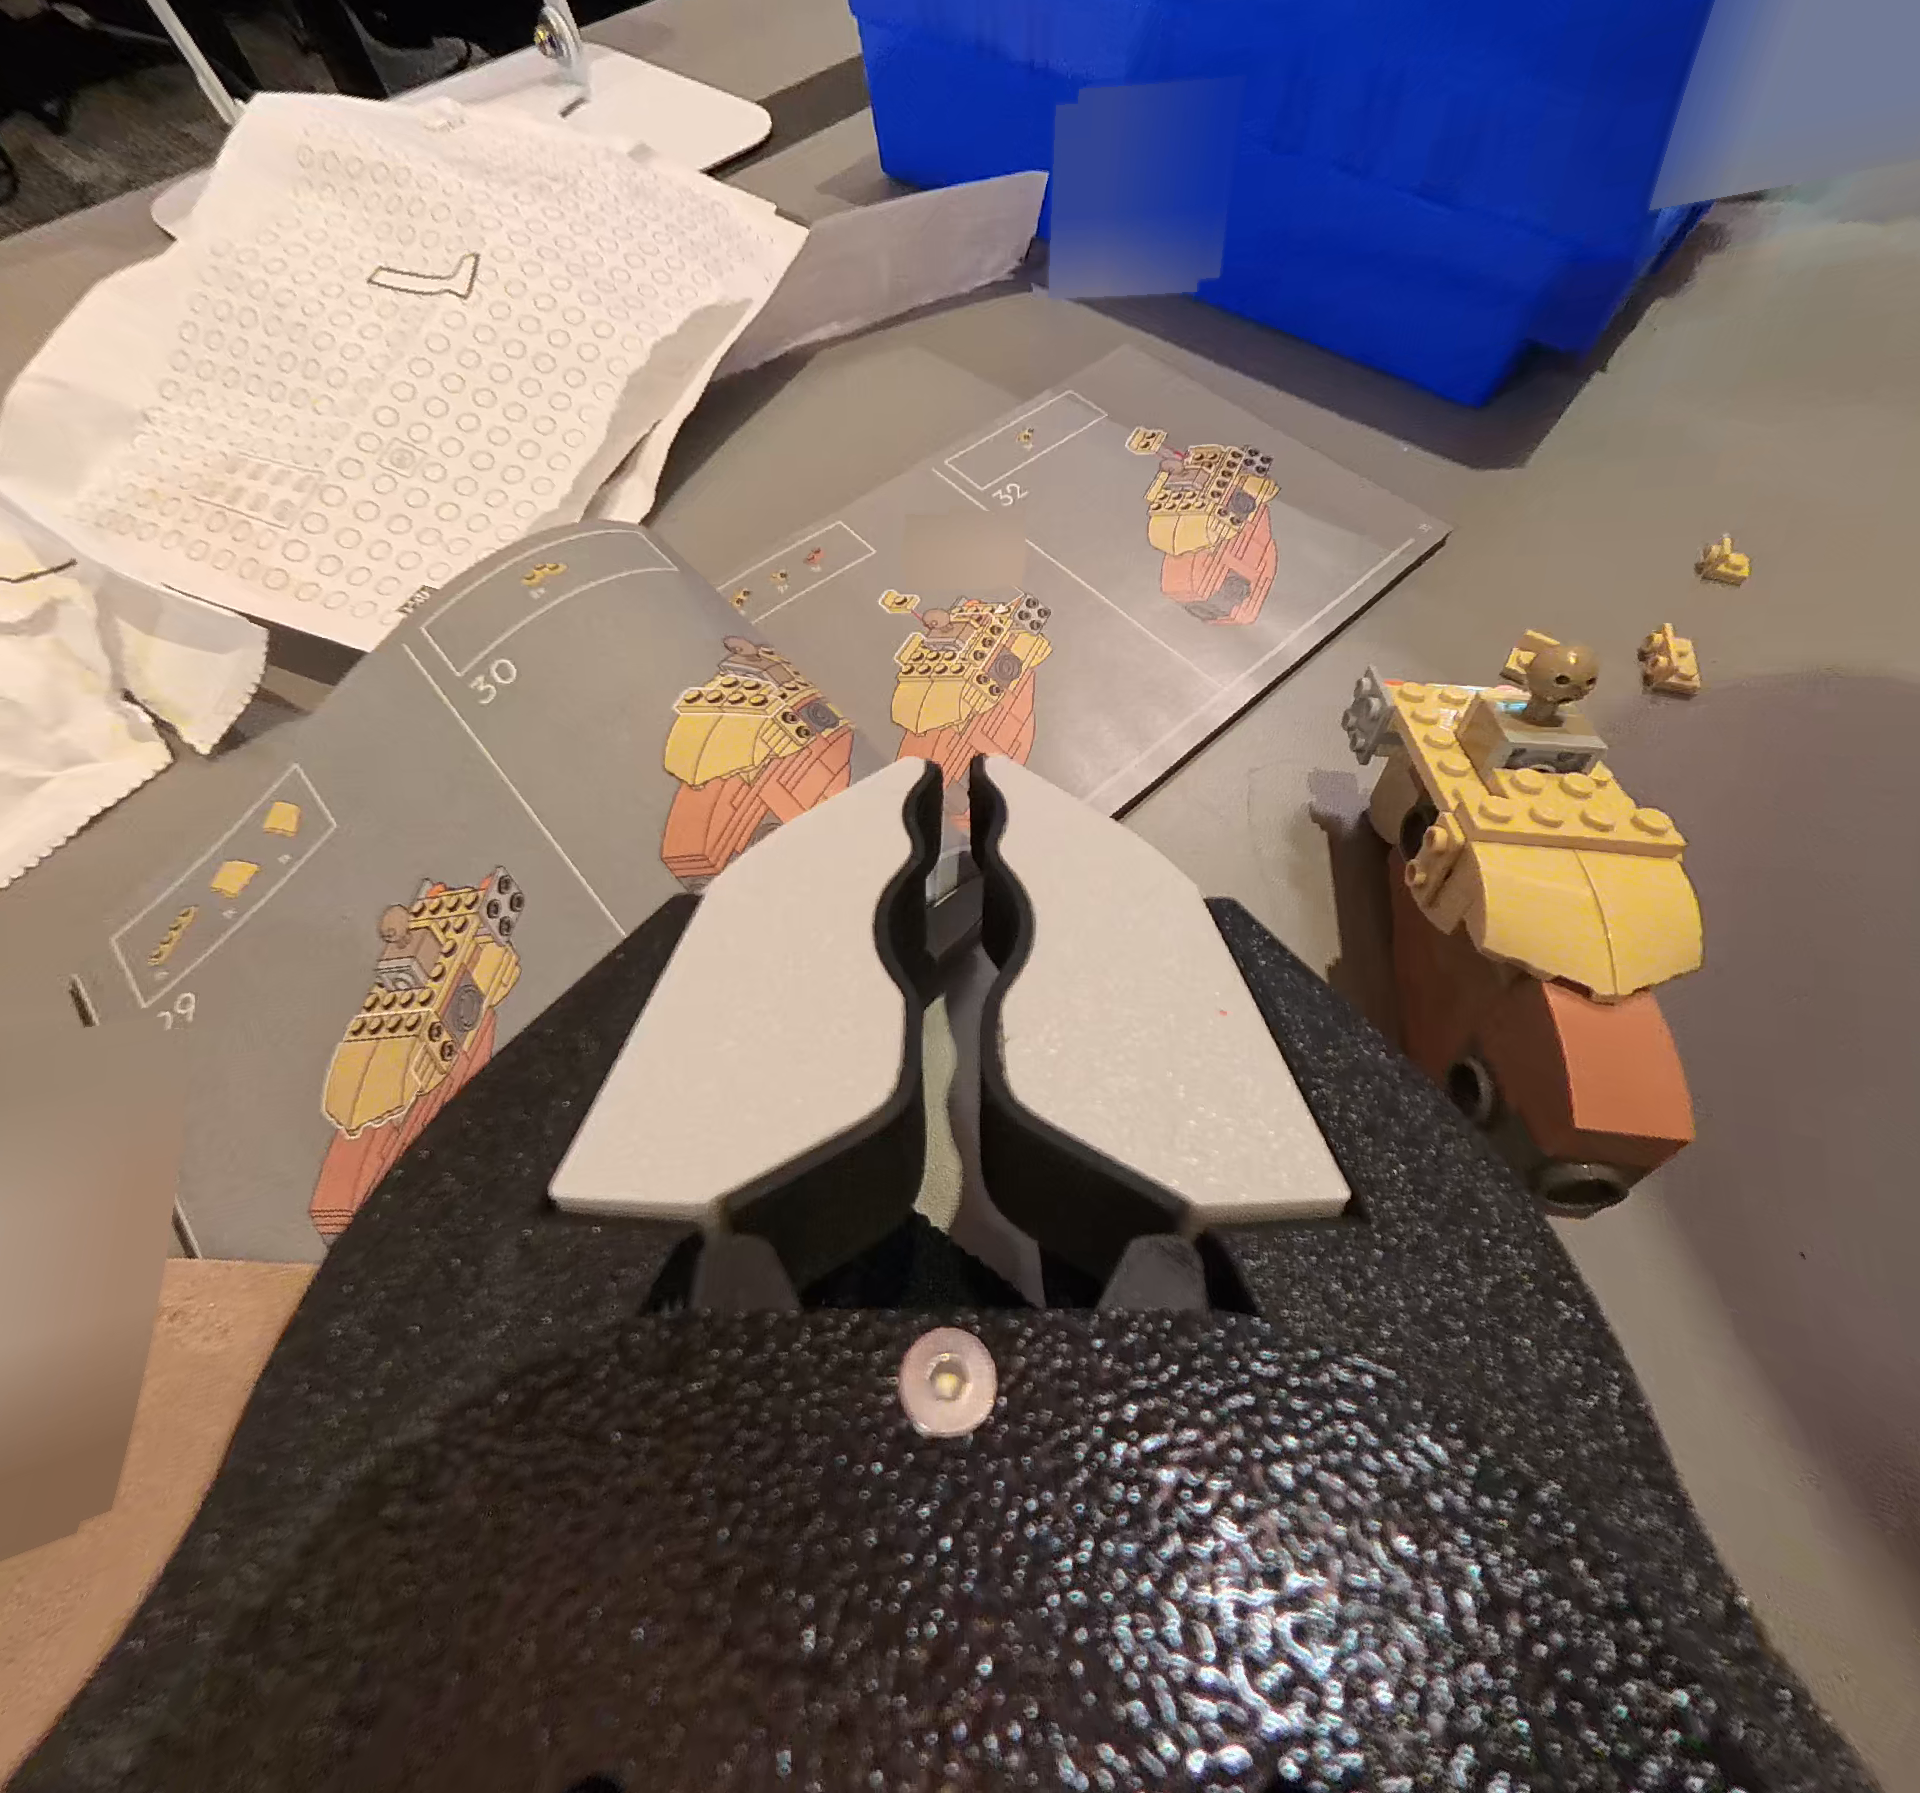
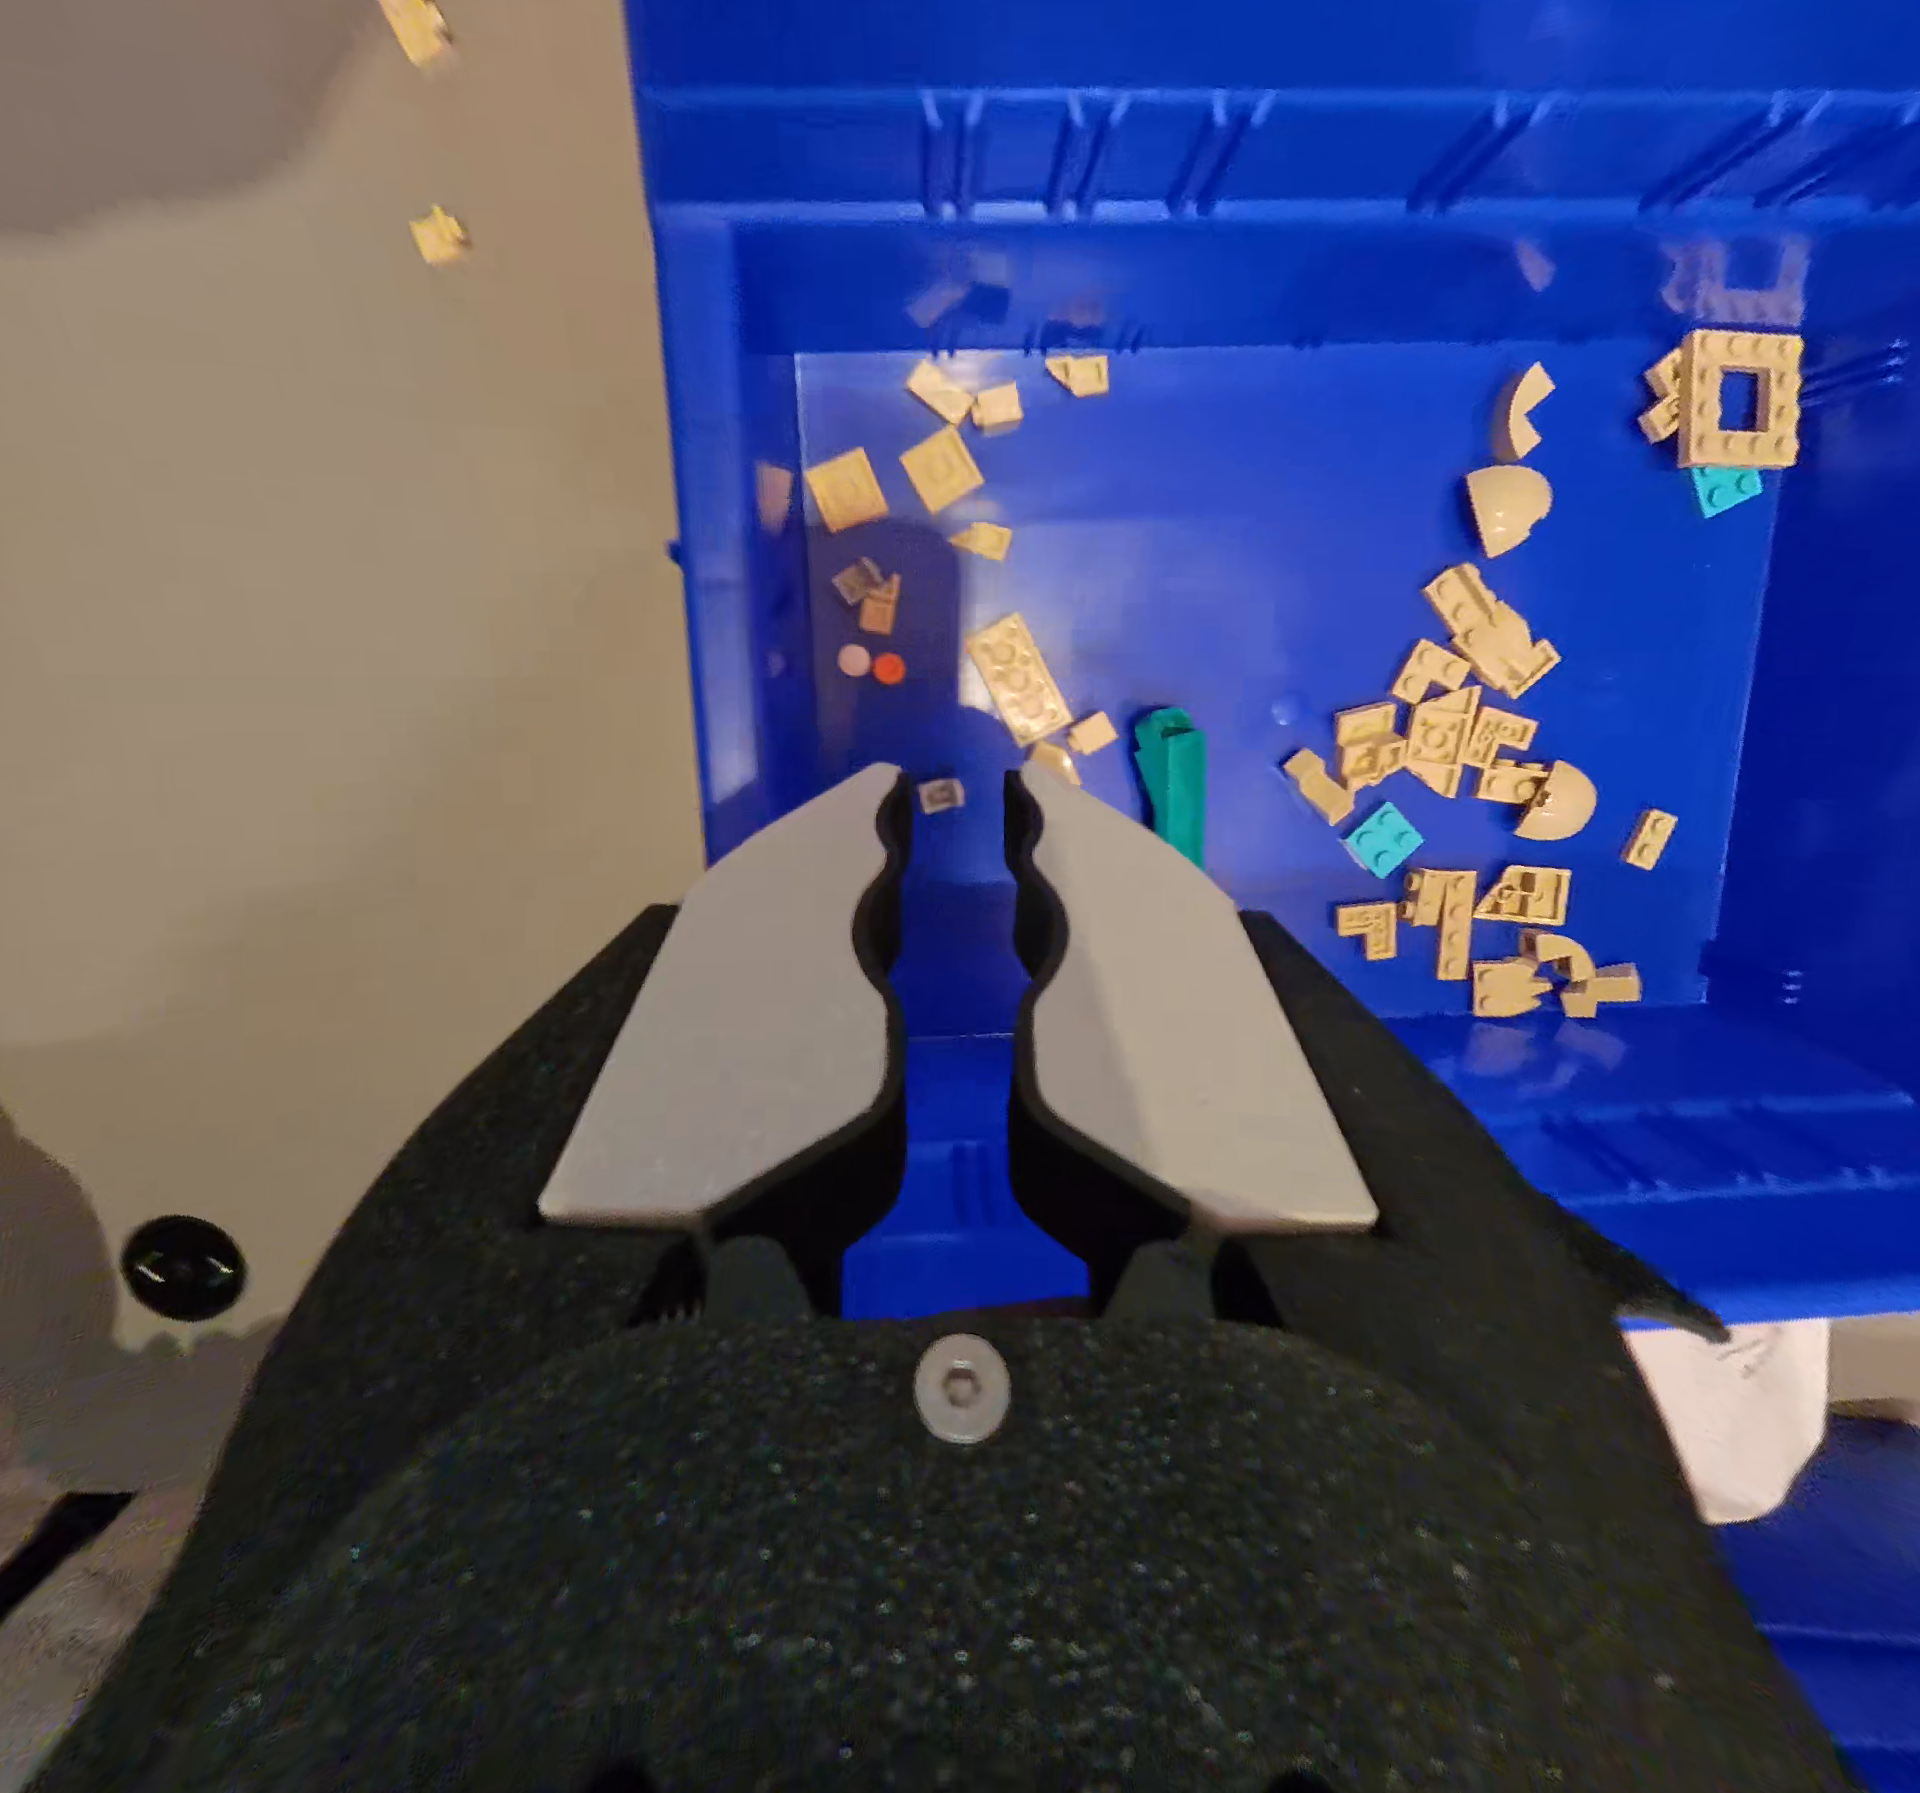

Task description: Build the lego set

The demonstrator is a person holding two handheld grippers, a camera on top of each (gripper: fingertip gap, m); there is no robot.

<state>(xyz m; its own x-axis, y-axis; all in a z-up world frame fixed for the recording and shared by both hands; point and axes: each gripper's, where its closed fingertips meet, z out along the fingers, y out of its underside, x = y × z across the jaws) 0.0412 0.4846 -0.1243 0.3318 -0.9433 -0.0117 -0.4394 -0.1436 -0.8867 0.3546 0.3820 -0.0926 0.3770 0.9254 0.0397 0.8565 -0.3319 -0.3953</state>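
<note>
On the table the model stands half built; many bricks remain in the bin. Left gripper nearly closed, empty; right gripper apart.

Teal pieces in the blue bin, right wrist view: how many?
3: a square plate right of centre, another under the tan frame top right, a long tool mid-bin. Others may be hidden.

Ahead of the rough, pebbled black plastic left gripper lies a matt grey paper instruction booklet. Below the right gripper, a glossy blue plastic bin (smooth-floored) holds shiny tan plastic bricks.
</note>
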